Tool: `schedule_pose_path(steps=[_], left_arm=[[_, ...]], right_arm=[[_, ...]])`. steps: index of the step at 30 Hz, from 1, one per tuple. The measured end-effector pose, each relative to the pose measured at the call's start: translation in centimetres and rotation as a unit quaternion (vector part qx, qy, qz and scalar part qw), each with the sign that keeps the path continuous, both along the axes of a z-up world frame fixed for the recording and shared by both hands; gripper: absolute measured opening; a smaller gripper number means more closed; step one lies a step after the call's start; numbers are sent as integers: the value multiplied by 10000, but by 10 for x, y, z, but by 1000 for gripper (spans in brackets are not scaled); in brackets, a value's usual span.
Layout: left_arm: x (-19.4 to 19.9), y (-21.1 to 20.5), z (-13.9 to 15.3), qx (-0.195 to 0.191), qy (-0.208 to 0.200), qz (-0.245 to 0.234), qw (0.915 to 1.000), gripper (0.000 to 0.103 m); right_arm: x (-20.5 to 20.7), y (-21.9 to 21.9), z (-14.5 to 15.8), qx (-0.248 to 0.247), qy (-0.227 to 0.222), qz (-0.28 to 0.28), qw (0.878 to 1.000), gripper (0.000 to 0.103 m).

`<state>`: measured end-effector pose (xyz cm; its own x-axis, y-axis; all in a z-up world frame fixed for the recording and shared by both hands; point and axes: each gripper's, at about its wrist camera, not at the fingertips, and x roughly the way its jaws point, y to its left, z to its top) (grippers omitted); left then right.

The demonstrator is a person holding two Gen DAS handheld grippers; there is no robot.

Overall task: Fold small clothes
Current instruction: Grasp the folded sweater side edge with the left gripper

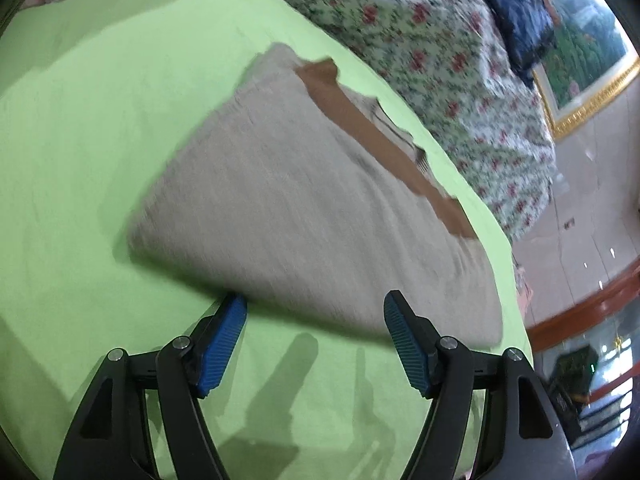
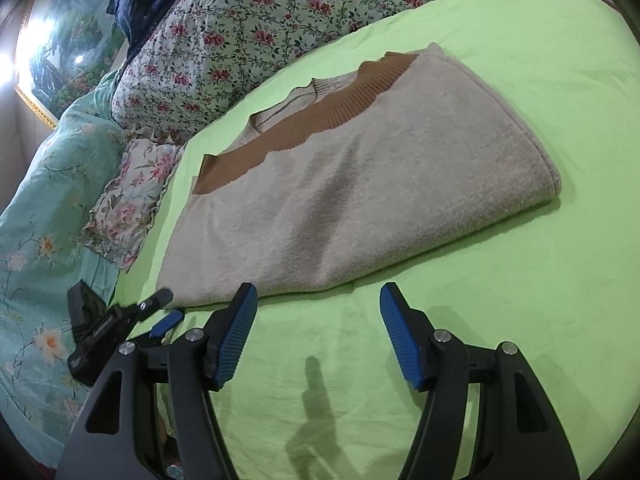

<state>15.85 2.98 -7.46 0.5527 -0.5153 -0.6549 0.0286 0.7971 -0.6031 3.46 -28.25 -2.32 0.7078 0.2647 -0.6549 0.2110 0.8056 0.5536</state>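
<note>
1. The left wrist view looks forward along its tool [image 1: 316,312], low and close over the green sheet [image 1: 80,140]; the beige sweater [image 1: 300,208] fills mid-frame, blurred; the floral quilt [image 1: 420,40] runs across the upper right.
2. The right wrist view looks forward along its tool [image 2: 318,304], equally low and near; the beige sweater [image 2: 360,184] sits centre, the floral quilt [image 2: 248,32] upper left; the left tool [image 2: 166,312] shows at lower left.
3. Both views share the sweater, green sheet [image 2: 520,280] and quilt, seen from opposite ends of the near edge.
</note>
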Motion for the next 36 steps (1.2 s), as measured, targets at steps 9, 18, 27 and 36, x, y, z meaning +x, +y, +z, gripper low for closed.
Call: schedule_pose_path(steps=[9, 18, 27, 36], left_arm=[[42, 8, -4, 131, -96, 475, 9987, 57], [55, -13, 25, 464, -533, 257, 9972, 12], [41, -104, 86, 961, -1587, -958, 9780, 10], [46, -168, 55, 1247, -1414, -1730, 9667, 9]], right_arm=[[9, -7, 2, 49, -39, -4, 10000, 65], [41, -24, 15, -86, -221, 154, 9996, 65], [89, -54, 31, 444, -387, 544, 9968, 65], [193, -31, 24, 1478, -45, 1865, 9713, 74]])
